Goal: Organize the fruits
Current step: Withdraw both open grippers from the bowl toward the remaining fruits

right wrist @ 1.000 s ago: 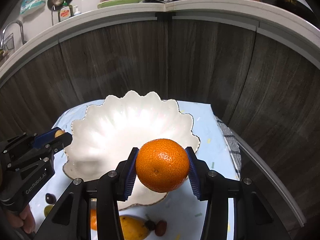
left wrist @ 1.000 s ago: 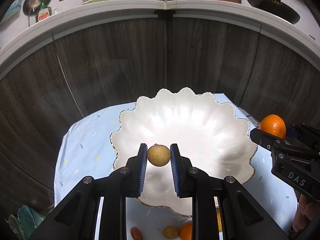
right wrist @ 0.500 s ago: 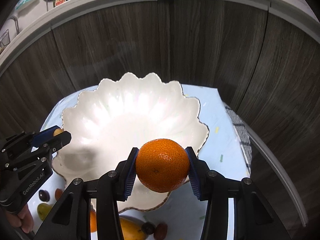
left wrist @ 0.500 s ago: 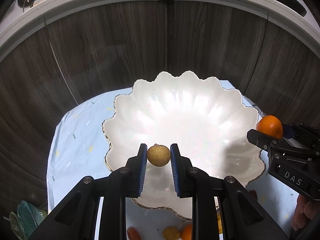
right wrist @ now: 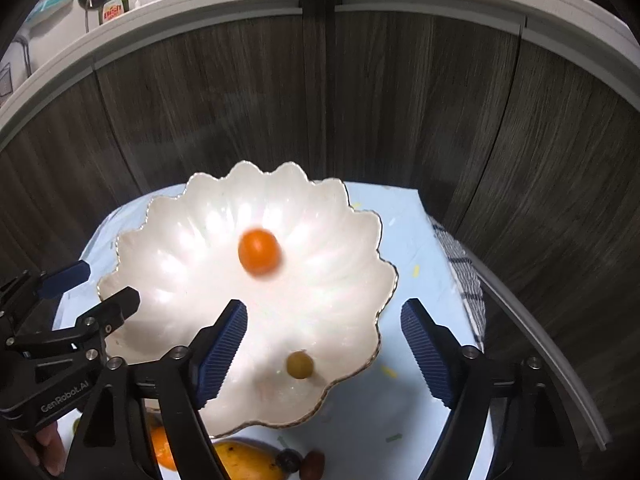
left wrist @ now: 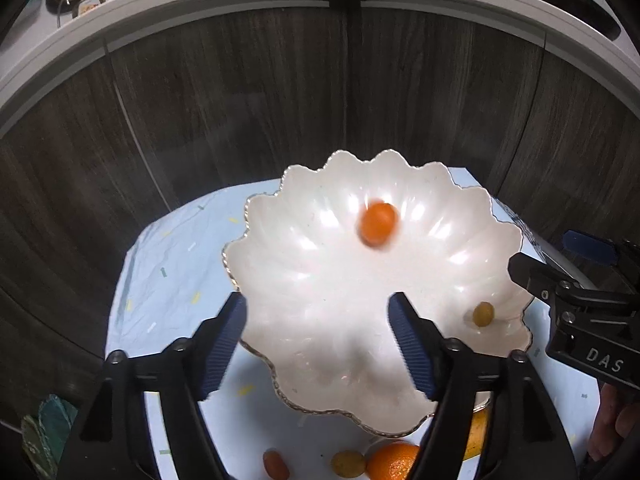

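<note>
Both tongs released, jaws spread wide, nothing held: left tongs (left wrist: pixel 318 334), right tongs (right wrist: pixel 324 340). Blurred round orange fruit (right wrist: pixel 259 251) sits inside white scalloped porcelain bowl (right wrist: pixel 168 240), toward the far side. Small tan round fruit (right wrist: pixel 299 365) lies near the bowl's near rim. Bowl rests on pale blue cloth (left wrist: pixel 168 264).

Pearly white scalloped bowl (left wrist: pixel 304 280) with thin gold rim. Orange (left wrist: pixel 377 224) bright orange, blurred; small round fruit (left wrist: pixel 483 314) yellow-brown. Cloth (left wrist: pixel 168 264) pale blue with scattered yellow and green flecks. Tool pads (left wrist: pixel 412 350) blue, ribbed, on black frames. Cabinet fronts (left wrist: pixel 240 100) dark grey woodgrain.
</note>
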`<action>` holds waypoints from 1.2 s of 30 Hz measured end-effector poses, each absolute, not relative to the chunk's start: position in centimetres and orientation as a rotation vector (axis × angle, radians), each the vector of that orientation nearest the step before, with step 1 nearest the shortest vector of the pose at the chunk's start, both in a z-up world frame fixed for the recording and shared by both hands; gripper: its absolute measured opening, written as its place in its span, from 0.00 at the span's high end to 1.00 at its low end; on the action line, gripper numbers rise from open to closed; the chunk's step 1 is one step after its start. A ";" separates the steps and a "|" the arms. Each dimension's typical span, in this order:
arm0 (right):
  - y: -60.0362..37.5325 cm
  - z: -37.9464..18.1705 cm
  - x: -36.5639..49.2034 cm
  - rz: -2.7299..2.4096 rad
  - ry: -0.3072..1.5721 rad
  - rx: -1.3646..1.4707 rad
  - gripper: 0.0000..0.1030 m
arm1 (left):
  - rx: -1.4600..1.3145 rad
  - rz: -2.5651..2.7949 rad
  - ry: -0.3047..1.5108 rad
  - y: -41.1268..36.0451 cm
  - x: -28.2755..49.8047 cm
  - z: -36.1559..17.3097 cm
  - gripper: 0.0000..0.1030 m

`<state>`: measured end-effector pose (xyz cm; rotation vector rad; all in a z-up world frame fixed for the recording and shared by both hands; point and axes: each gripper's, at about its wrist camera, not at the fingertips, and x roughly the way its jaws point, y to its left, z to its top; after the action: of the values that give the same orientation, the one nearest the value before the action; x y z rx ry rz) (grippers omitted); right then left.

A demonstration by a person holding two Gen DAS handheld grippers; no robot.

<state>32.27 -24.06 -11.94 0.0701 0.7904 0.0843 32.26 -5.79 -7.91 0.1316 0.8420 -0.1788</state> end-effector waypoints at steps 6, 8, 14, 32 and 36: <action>-23.9 -10.7 31.7 0.080 0.763 0.078 0.17 | 0.127 -0.165 0.799 -5.3 31.7 -6.2 0.16; -23.9 -10.4 31.5 0.081 0.754 0.080 0.17 | 0.128 -0.161 0.789 -5.2 31.5 -5.6 0.14; -23.7 -9.1 30.4 0.082 0.732 0.087 0.17 | 0.112 -0.162 0.777 -4.6 30.4 -4.4 0.11; -22.6 -6.1 26.6 0.088 0.683 0.090 0.17 | 0.088 -0.127 0.740 -2.2 26.2 -1.8 0.11; -22.2 -5.8 25.9 0.093 0.676 0.091 0.17 | 0.079 -0.122 0.738 -1.6 25.3 -1.5 0.11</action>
<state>25.87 -22.22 -5.81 0.0914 0.6763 0.0934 25.29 -1.60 -1.55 0.0790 0.7381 -0.1217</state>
